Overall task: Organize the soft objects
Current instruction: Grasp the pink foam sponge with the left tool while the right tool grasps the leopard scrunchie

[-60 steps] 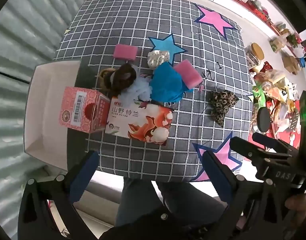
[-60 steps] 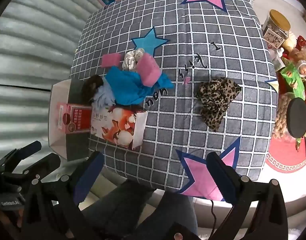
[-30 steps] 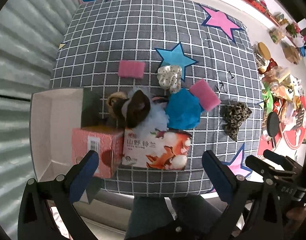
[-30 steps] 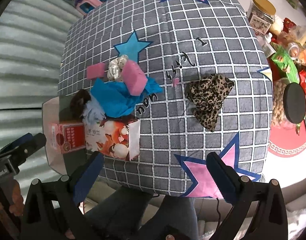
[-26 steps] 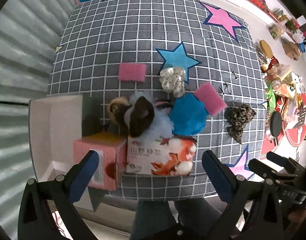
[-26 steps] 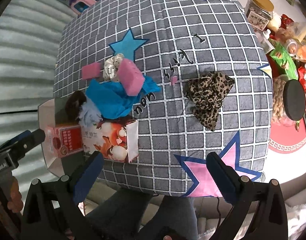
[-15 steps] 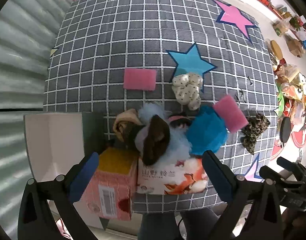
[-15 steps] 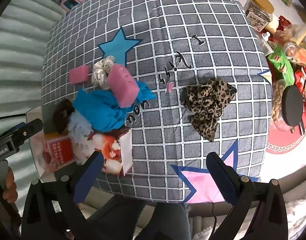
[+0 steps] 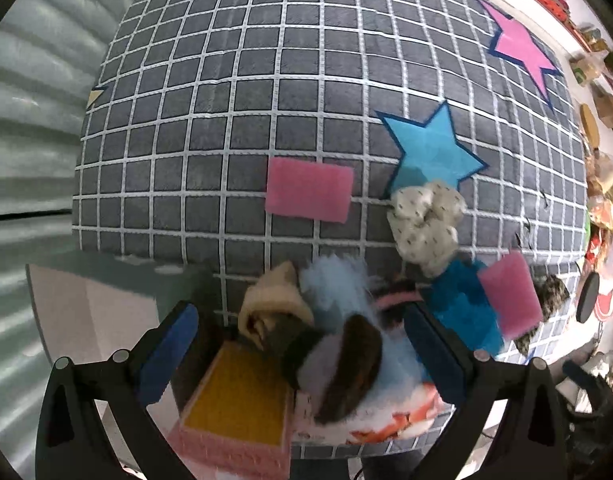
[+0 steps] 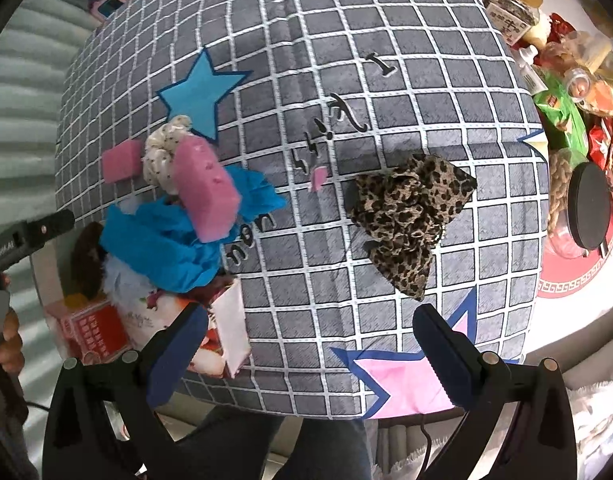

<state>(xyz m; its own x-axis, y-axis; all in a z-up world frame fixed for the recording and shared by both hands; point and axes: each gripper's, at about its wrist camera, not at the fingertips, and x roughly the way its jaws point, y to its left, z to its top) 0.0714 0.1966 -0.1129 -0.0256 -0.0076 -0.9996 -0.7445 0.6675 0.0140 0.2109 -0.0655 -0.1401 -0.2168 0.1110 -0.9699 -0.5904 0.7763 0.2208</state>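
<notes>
On a grey checked cloth [image 9: 242, 120] lies a pile of soft things: a flat pink sponge [image 9: 308, 196], a white dotted scrunchie [image 9: 426, 224], a blue cloth [image 9: 462, 308] with a second pink sponge [image 9: 510, 294] on it, pale blue fluff [image 9: 334, 292], a beige scrunchie [image 9: 274, 308] and a dark brown furry piece [image 9: 346, 360]. My left gripper [image 9: 300, 344] hangs open right over the brown piece and fluff. A leopard-print cloth [image 10: 410, 216] lies apart, ahead of my open right gripper [image 10: 308, 340], which holds nothing.
A pink box with a yellow top [image 9: 234, 408] and a tissue pack [image 10: 210, 328] stand at the near edge beside a white box [image 9: 94, 320]. A jar [image 10: 510, 0], snack packets [image 10: 566, 108] and a black lid [image 10: 590, 208] crowd the right side.
My left gripper has dropped and moved forward over the pile, which now fills its view. The right gripper has come somewhat closer to the cloth. Nothing was gripped.
</notes>
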